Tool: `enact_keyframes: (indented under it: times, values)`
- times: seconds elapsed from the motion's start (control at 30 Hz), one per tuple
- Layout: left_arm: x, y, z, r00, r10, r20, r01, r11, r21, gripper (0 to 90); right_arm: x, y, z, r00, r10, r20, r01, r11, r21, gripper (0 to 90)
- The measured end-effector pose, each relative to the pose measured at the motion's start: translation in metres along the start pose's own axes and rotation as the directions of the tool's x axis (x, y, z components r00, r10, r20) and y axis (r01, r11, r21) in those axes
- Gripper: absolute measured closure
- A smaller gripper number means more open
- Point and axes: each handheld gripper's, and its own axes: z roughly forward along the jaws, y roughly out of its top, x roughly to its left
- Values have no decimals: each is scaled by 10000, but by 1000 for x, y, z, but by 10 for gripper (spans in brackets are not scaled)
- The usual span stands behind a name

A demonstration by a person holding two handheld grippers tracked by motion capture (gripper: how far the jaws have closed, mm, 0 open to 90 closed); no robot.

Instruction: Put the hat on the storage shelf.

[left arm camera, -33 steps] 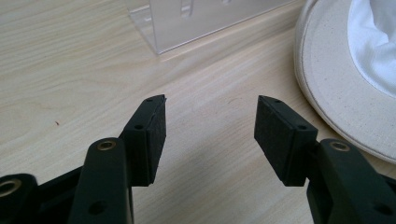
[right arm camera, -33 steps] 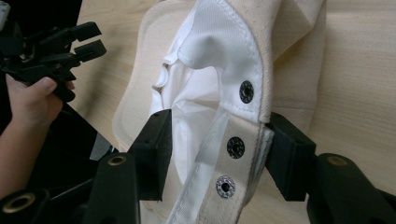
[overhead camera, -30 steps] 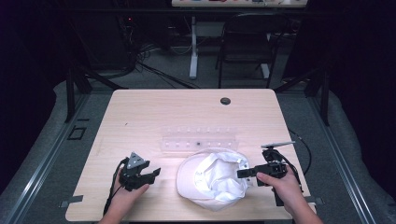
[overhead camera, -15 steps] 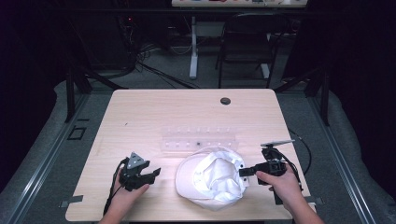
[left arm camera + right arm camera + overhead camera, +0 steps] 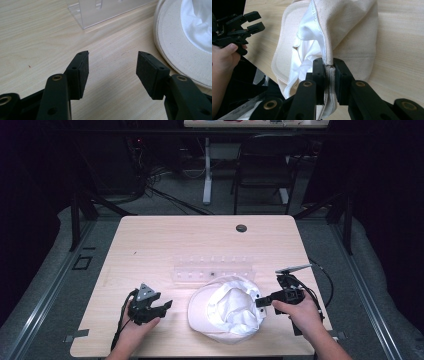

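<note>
White hat [image 5: 227, 309] — brim pinched in right gripper [image 5: 261, 301]; left gripper [image 5: 162, 307] wide, empty.

The high view looks forward and down from above the table's [image 5: 150, 240] near edge. Each gripper view sits close behind its own jaws; both share the white hat [image 5: 180, 42] with it.
</note>
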Motion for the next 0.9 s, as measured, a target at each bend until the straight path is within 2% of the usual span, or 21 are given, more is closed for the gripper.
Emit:
enact_keyframes:
  times: [0.1,0.13,0.17,0.23,0.27,0.3,0.33,0.37,0.47,0.5,0.57,0.67,0.77,0.8,0.83,0.9]
  values:
    - [0,0,0,10000,-41,-10,41,10000,-22,444,5,4,-1,9998,-16,218,15,10000,50,805]
    - [0,0,0,10000,-44,-14,44,10000,-23,444,7,4,0,9993,132,341,-130,9999,-63,806]
    - [0,0,0,10000,-52,-25,52,10000,-24,444,7,6,-1,9993,5,368,-9,9999,108,807]
    - [0,0,0,10000,-49,-20,49,10000,-25,444,8,7,0,9993,145,351,-145,9999,9,808]
    - [0,0,0,10000,-44,-12,44,10000,-25,444,9,9,-1,9995,22,331,-30,9997,240,808]
    - [0,0,0,10000,-43,-1,43,10000,-28,444,11,9,0,9991,183,395,-187,9998,91,809]
    - [0,0,0,10000,-33,3,33,10000,-23,444,10,11,-2,9993,18,372,-30,9995,312,809]
    - [0,0,0,10000,-35,0,35,10000,-32,444,12,12,-1,9994,173,292,-178,9997,167,810]
    - [0,0,0,10000,-22,-2,22,10000,-33,444,16,16,-4,9995,118,287,-125,9996,247,811]
    - [0,0,0,10000,-19,-2,19,10000,-33,444,20,17,-5,9987,361,347,-370,9990,254,811]
    - [-1,0,0,10000,-6,-1,6,10000,-41,444,20,19,-6,9993,206,324,-214,9995,249,812]
    - [-1,0,0,10000,-5,-7,5,10000,-55,444,25,22,-6,9985,301,457,-313,9992,250,813]
    - [-1,0,0,10000,22,-8,-22,10000,-35,444,30,25,-9,9988,69,486,-91,9989,456,816]
    - [-1,0,0,10000,22,-8,-22,10000,-35,444,30,25,-9,9988,69,486,-91,9989,456,816]
    - [-1,0,0,10000,52,-5,-52,10000,-32,444,32,25,-8,9985,291,474,-306,9990,313,816]
    - [-1,0,0,10000,36,-12,-36,10000,-59,444,35,28,-12,9986,255,456,-279,9983,520,818]
